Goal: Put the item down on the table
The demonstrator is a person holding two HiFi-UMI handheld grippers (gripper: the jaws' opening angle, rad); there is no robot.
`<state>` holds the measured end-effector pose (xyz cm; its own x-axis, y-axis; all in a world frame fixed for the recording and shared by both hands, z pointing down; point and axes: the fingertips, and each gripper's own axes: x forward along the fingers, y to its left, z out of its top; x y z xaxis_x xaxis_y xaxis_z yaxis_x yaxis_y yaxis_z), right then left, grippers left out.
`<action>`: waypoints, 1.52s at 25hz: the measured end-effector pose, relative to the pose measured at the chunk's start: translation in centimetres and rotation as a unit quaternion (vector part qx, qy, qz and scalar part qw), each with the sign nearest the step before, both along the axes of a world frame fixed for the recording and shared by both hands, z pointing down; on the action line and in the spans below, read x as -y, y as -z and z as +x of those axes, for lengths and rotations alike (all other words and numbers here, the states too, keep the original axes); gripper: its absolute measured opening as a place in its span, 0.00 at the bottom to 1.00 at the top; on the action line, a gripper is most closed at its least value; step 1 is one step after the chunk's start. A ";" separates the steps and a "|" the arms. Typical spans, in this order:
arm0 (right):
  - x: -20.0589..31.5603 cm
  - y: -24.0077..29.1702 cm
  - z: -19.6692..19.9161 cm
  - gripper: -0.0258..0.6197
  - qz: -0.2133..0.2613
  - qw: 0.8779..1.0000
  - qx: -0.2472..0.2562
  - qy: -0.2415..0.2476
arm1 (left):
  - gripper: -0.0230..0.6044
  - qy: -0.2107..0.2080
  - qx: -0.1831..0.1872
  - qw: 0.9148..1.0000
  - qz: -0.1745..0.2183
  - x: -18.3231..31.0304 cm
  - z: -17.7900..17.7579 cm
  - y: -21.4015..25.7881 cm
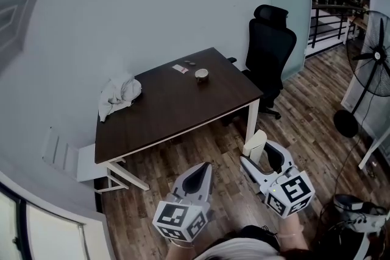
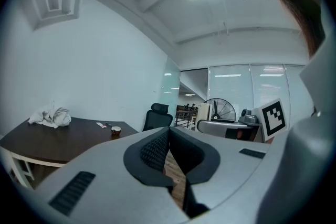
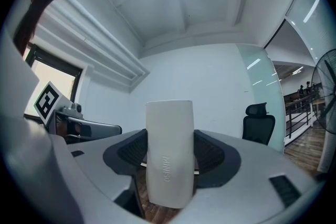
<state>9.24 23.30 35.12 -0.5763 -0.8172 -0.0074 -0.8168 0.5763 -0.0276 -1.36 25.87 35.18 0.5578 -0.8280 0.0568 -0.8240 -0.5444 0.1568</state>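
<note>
Slippage risk: right gripper [image 1: 261, 155] pinches tall white smooth plastic case [image 3: 169, 149], well apart from dark brown wooden table [image 1: 183, 103], left gripper [image 2: 168, 152] pressed together on nothing; narrow base, seemingly, could topple it if released tilted or high.

White item [image 3: 169, 152], dark brown table [image 1: 177, 103], black chair [image 1: 272, 45]

floor fan [image 1: 374, 61] (right edge) is cut off
</note>
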 end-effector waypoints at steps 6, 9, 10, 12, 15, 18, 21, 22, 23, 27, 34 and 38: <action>1.3 -0.2 -1.6 0.48 -0.005 1.000 -0.009 -0.002 | 0.07 -0.011 -0.008 1.000 -0.002 1.4 -1.2 -0.6; 2.4 -0.2 -1.7 0.48 -0.006 1.000 -0.010 -0.003 | 0.07 -0.013 -0.008 1.000 -0.004 2.6 -1.3 -0.7; 2.9 -0.2 -1.7 0.48 -0.006 1.000 -0.010 -0.004 | 0.07 -0.013 -0.008 1.000 -0.005 3.0 -1.3 -0.7; 3.8 -0.2 -1.7 0.48 -0.005 1.000 -0.009 -0.004 | 0.07 -0.013 -0.008 1.000 -0.006 3.9 -1.4 -0.9; 5.4 -0.4 -1.8 0.48 -0.005 1.000 -0.007 -0.002 | 0.07 -0.011 -0.006 1.000 -0.008 5.5 -1.4 -1.1; 7.3 -0.6 -2.0 0.48 -0.005 1.000 -0.004 0.001 | 0.07 -0.011 -0.002 1.000 -0.010 7.3 -1.4 -1.3; 10.0 -0.9 -2.2 0.48 -0.007 1.000 -0.002 0.003 | 0.07 -0.010 0.000 1.000 -0.011 9.8 -1.6 -1.6; 10.9 -1.1 -2.2 0.48 -0.008 1.000 0.000 0.003 | 0.07 -0.010 0.001 1.000 -0.012 10.7 -1.6 -1.7; 11.9 -1.2 -2.2 0.48 -0.009 1.000 0.002 0.004 | 0.07 -0.009 0.003 1.000 -0.013 11.6 -1.6 -1.8; 15.5 -1.2 -2.4 0.48 -0.009 1.000 0.004 0.010 | 0.07 -0.004 0.005 1.000 -0.016 15.2 -1.6 -2.0; 23.0 -0.4 -1.8 0.48 -0.007 1.000 0.003 0.018 | 0.07 0.003 0.006 1.000 -0.013 22.7 -1.0 -0.9; 27.2 -0.1 -1.4 0.48 -0.006 1.000 0.005 0.022 | 0.07 0.011 0.007 1.000 -0.013 26.9 -0.7 -0.6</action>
<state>7.85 -3.91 35.18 -0.6113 -0.7914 -0.0040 -0.7906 0.6110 -0.0415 -2.06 -1.00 35.79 0.5387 -0.8381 0.0858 -0.8379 -0.5223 0.1586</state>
